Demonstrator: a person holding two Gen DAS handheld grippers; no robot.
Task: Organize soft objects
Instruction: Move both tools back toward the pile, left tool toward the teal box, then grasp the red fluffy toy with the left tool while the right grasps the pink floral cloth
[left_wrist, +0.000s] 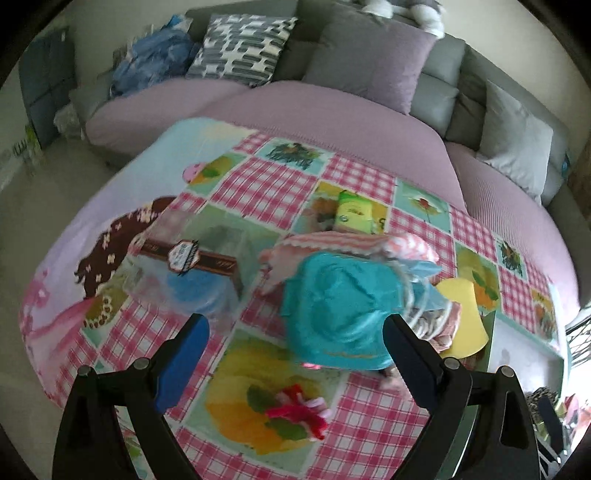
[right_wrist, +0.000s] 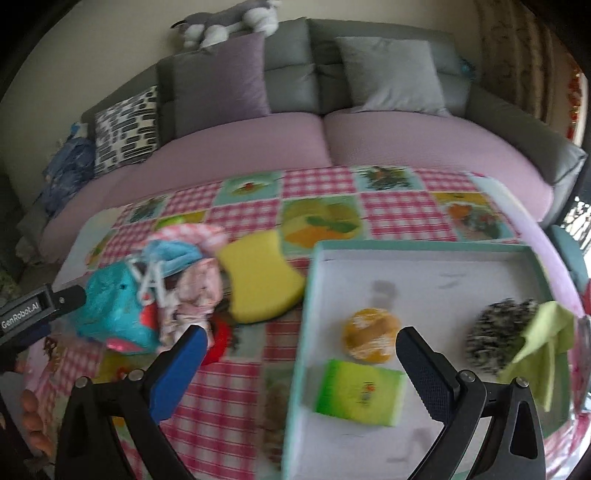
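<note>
The shallow white tray with the teal rim (right_wrist: 314, 295) sits at the right end of the checked picture cloth (right_wrist: 321, 184), and it looks to be the collecting place: a green-and-yellow sponge (right_wrist: 358, 393), a round orange scrubber (right_wrist: 371, 334), a speckled grey pouf (right_wrist: 495, 332) and a lime cloth (right_wrist: 543, 339) already lie inside it. Everything unsorted is bunched to its left, I'd guess so either hand can draw from one heap: a teal fabric piece (left_wrist: 340, 306) on top, pink gingham and striped cloth (left_wrist: 354, 242) behind it, a yellow sponge (right_wrist: 258, 284) just beside the tray's rim. The left gripper (left_wrist: 295, 350) hangs wide open and empty over the cloth, the teal fabric right ahead between its fingers, leaning toward the right finger. The right gripper (right_wrist: 299, 363) is likewise spread wide, holding nothing, straddling the tray's left rim, with the green sponge and the orange scrubber between its fingers, toward the right one. A red and pink toy (left_wrist: 299, 410) lies near the left gripper, and a clear packet with a brown band (left_wrist: 188, 262) sits off to its left.
</note>
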